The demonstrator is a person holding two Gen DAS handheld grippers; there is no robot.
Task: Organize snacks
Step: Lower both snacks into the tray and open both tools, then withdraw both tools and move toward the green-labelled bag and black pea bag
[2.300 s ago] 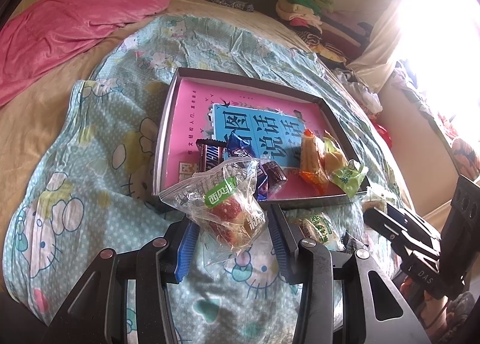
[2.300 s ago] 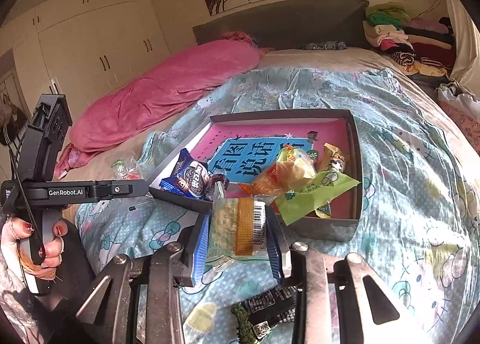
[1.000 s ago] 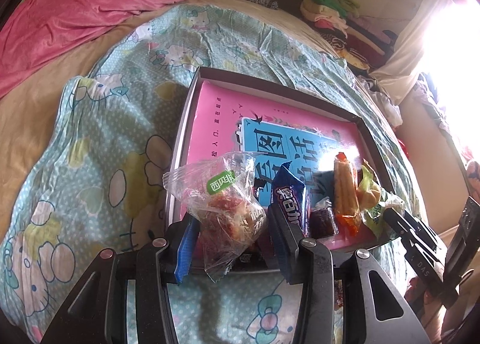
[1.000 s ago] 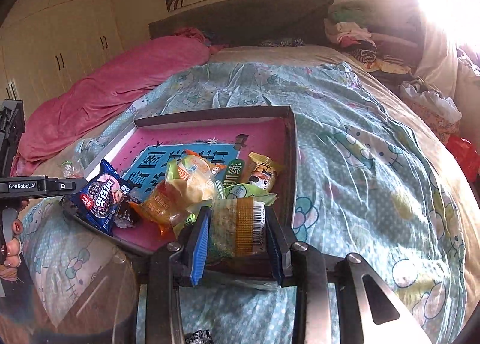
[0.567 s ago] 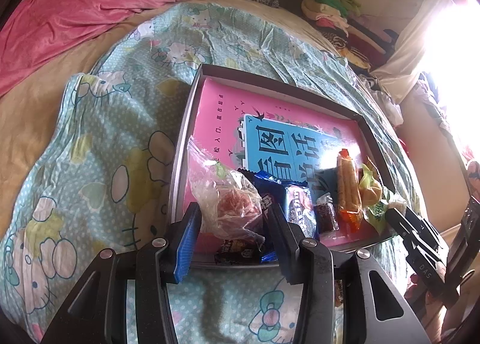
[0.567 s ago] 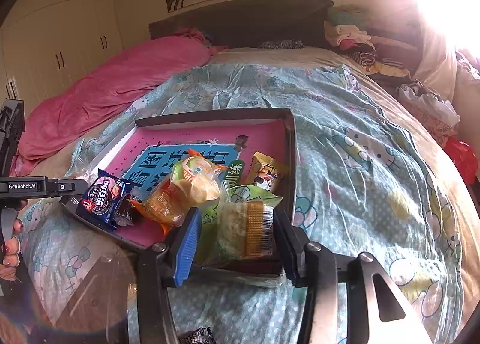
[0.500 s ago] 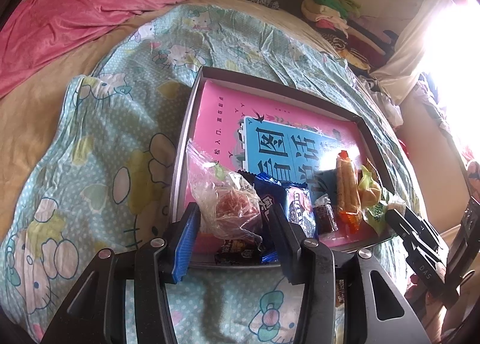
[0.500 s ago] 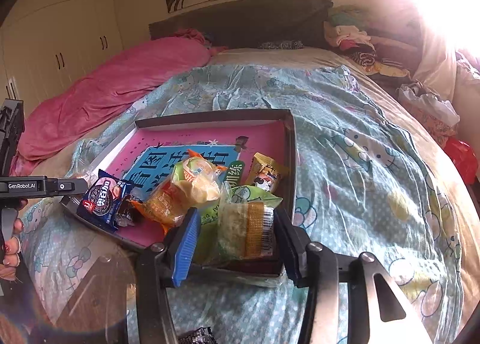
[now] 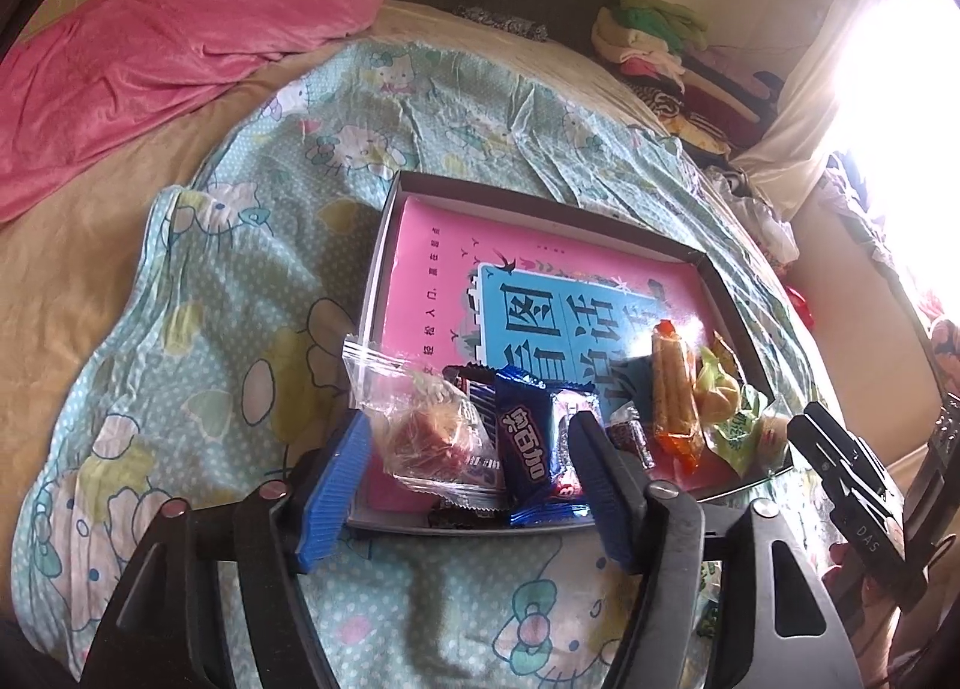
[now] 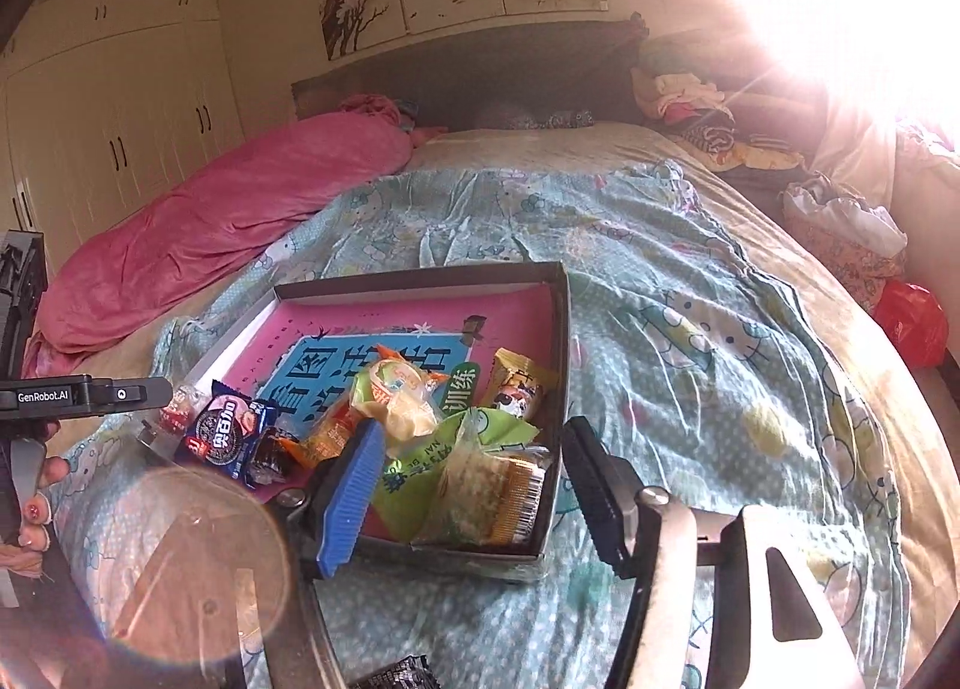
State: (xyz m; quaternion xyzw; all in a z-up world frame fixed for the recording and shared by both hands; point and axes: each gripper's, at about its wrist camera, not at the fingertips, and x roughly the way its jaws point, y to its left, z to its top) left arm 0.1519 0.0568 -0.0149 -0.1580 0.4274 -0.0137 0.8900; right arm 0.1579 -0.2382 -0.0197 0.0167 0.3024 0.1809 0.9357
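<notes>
Left wrist view, gripper: the left gripper [image 9: 468, 470] stands wide open at lower centre, holding nothing.
Left wrist view, snack: the clear-bagged red snack [image 9: 429, 437] lies between the jaws but apart from both, resting in the near left corner of the tray [image 9: 384, 233].
Left wrist view, neighbours: a blue cookie pack [image 9: 528, 443] touches it on the right; an orange stick snack [image 9: 672, 395] lies further right with its long axis running away from the camera.
Left wrist view, surroundings: a pink book [image 9: 432, 281] lines the tray floor, which sits on the Hello Kitty sheet [image 9: 228, 293].

Right wrist view, gripper: the right gripper [image 10: 474, 485] is spread wide and empty at lower centre.
Right wrist view, snack: the barcoded pale cake pack [image 10: 492, 494] sits in the tray's near right corner, between the jaws, leaning on a green packet [image 10: 420, 473].
Right wrist view, tray: its near wall [image 10: 456, 557] lies just ahead of the fingertips.

Key relation: each released snack lies directly ahead of its own gripper, so pulling straight back looks like the clean exit; the tray wall is close.
Leftover: a dark wrapper [image 10: 396, 677] shows at the bottom edge, off the tray, nearer the right gripper.
</notes>
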